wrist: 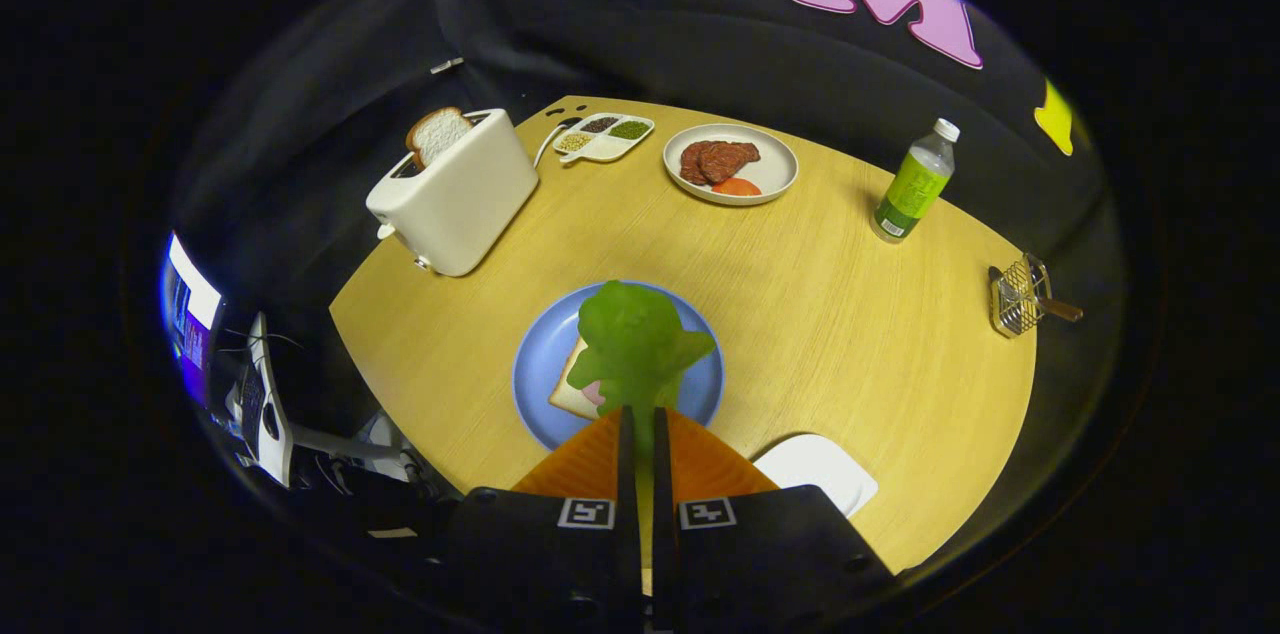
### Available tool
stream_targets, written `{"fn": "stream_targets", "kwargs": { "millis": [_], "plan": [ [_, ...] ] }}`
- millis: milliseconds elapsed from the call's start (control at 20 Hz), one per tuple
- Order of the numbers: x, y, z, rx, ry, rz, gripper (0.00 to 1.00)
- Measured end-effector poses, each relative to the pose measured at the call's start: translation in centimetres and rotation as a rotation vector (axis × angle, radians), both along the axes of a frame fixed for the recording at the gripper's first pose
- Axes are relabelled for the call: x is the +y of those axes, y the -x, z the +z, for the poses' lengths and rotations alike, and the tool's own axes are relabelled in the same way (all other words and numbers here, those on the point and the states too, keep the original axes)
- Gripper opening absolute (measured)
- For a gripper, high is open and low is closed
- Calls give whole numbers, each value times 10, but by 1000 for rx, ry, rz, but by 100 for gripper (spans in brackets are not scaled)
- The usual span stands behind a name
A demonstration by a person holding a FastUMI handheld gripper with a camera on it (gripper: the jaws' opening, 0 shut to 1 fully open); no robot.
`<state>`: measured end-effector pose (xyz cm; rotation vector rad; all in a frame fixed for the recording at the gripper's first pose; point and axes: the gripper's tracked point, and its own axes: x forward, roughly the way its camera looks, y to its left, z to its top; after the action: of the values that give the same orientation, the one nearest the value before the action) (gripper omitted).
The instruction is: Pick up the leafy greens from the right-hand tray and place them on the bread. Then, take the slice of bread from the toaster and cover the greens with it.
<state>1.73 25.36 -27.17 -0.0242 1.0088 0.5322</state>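
Gripper view: tongs (640, 419) pinched narrow on floppy green leafy lettuce piece (636, 339), hanging just ahead over white bread slice (572, 396) on round blue plate (535, 364). Advice: lower until leaf rests centred on slice, then part fingers.
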Motion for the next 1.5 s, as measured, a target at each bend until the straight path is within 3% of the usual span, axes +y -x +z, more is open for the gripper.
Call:
{"fn": "stream_targets", "kwargs": {
  "millis": [550, 650, 700, 800, 900, 1200, 1500],
  "plan": [
    [40, -13, -18, 42, -11, 9, 11],
    [43, -14, -22, 51, -10, 11, 17],
    [41, -17, -25, 44, 0, 5, 30],
    [41, -20, -25, 27, 1, 0, 44],
    [42, -20, -21, 16, -6, -7, 43],
    [66, -32, 25, -40, -80, -18, 43],
    [135, -69, 110, -109, -200, 21, 43]
  ]
}}
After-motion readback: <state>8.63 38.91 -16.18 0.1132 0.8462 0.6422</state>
